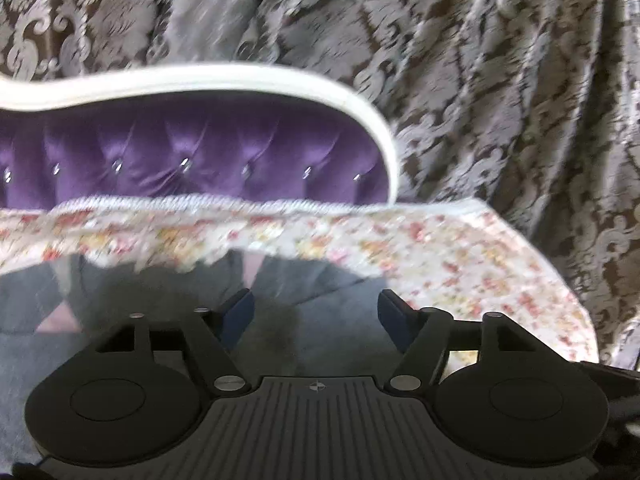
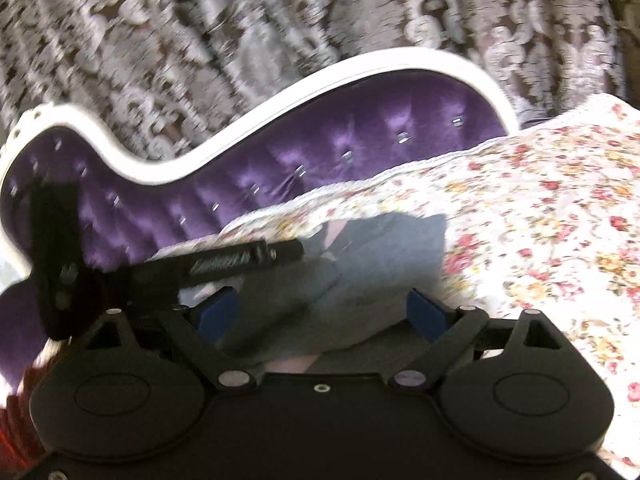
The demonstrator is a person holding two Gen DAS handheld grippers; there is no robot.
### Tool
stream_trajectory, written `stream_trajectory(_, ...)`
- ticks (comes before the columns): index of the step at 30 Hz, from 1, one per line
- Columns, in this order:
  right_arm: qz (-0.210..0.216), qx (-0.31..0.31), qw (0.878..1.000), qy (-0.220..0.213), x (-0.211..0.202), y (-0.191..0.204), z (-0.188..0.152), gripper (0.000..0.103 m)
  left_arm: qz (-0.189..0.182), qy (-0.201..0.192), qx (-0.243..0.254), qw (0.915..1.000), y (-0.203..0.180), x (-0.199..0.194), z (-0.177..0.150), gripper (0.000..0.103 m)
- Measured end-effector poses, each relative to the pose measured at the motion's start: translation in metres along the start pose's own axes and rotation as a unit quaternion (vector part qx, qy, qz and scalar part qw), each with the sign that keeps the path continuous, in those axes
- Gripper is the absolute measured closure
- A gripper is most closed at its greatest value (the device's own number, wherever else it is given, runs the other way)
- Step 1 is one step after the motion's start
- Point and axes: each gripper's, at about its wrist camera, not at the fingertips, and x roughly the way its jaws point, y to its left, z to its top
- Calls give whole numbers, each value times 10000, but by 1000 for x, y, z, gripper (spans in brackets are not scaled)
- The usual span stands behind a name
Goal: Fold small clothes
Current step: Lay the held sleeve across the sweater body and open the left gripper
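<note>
So the patterned grey-and-brown curtain (image 1: 500, 80) is filling the whole far side, with the bed's purple tufted headboard (image 1: 200, 152) sitting in front of it. The floral bedspread (image 1: 460, 256) is covering the bed, and the small grey garment (image 1: 320, 320) is lying on it at the near edge. Left gripper (image 1: 316, 312) is hanging over the grey cloth, released, nothing pinched. Right gripper (image 2: 320, 308) is hovering over it too, jaws spread wide, not grasping anything.
</note>
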Motion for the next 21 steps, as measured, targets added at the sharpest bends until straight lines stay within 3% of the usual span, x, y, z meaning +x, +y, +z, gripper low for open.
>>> stream_trajectory(4,-103,169,9996,-199,-6,-9,5,11,-103,-79,-26,9999,-6,-4,7,13)
stream_trajectory(9,-228,334,9985,-382,-12,-19,13,10,-174,-330,-347,9987,-3,-21,13,10)
stream_trajectory(11,-271,388,9981,-392,-12,-23,13,10,-28,-429,-598,9973,7,-35,14,4)
stream_trajectory(15,-308,415,9982,-314,-9,-26,12,10,678,-312,-1089,9912,42,-56,4,4)
stream_trajectory(21,-324,184,9992,-171,-1,-18,4,10,2005,85,-1158,9728,100,-73,-38,4)
